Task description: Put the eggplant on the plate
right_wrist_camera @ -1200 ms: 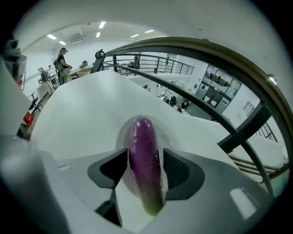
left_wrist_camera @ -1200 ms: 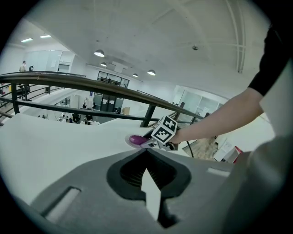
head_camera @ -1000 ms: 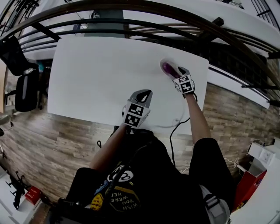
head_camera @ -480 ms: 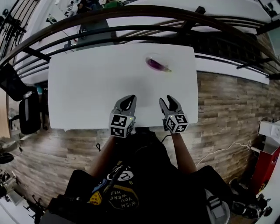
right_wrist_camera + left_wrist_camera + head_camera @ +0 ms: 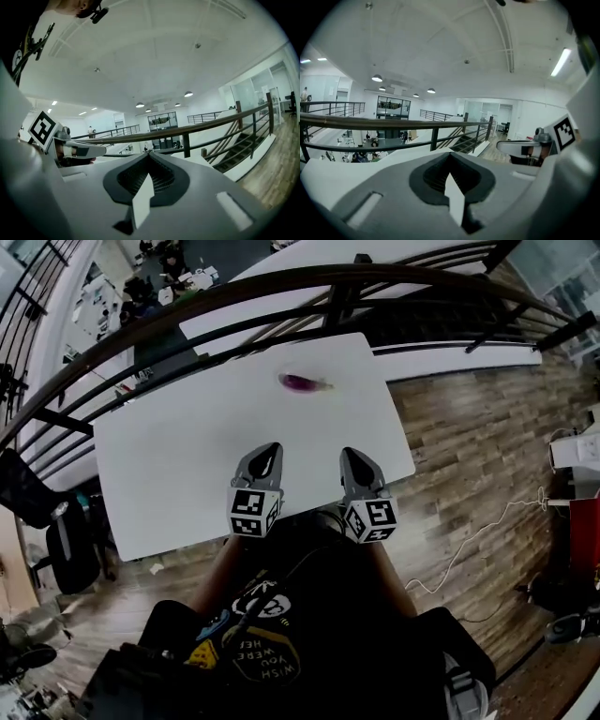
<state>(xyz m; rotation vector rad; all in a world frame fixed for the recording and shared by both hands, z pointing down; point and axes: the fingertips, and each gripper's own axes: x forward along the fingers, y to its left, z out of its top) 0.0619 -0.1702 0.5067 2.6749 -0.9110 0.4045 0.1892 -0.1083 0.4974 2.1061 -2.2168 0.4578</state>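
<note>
The eggplant (image 5: 302, 382) is a small, glossy purple shape with a tapered end, lying toward the far side of the smooth white table (image 5: 178, 451). It rests on a pale plate (image 5: 285, 377) whose rim barely stands out from the tabletop. It is well apart from both tools.

The left gripper (image 5: 269, 449) and the right gripper (image 5: 349, 455) are matte grey plastic with black ribbed pads. They hang side by side over the near edge of the table, and each carries a cube of black-and-white square markers. Both gripper views show the jaws pressed together into a single seam with nothing between them.

Nothing lies on the table between the tools and the plate. A dark, curved metal railing (image 5: 234, 292) runs behind the table's far edge. The floor (image 5: 469, 427) is grey-brown wood plank with a thin pale cable (image 5: 487, 531) trailing across it at the right, and a black chair (image 5: 70, 545) stands off the table's left end. The person wears a black printed shirt (image 5: 309, 615)
</note>
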